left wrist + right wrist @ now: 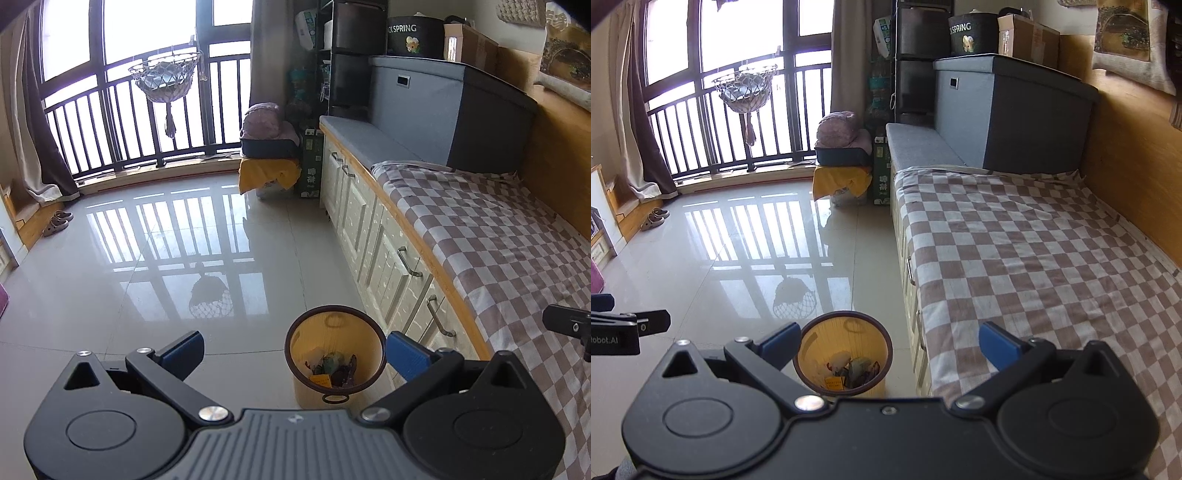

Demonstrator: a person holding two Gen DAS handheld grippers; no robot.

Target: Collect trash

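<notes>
Beside the bed, both tongs gape empty above a bin of indistinct trash.

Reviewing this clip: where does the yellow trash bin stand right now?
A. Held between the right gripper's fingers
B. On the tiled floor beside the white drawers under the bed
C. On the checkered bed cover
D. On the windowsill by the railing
B: the trash bin stands upright on the floor next to the drawers, with wrappers inside; both the left gripper and right gripper are open and empty.
</notes>
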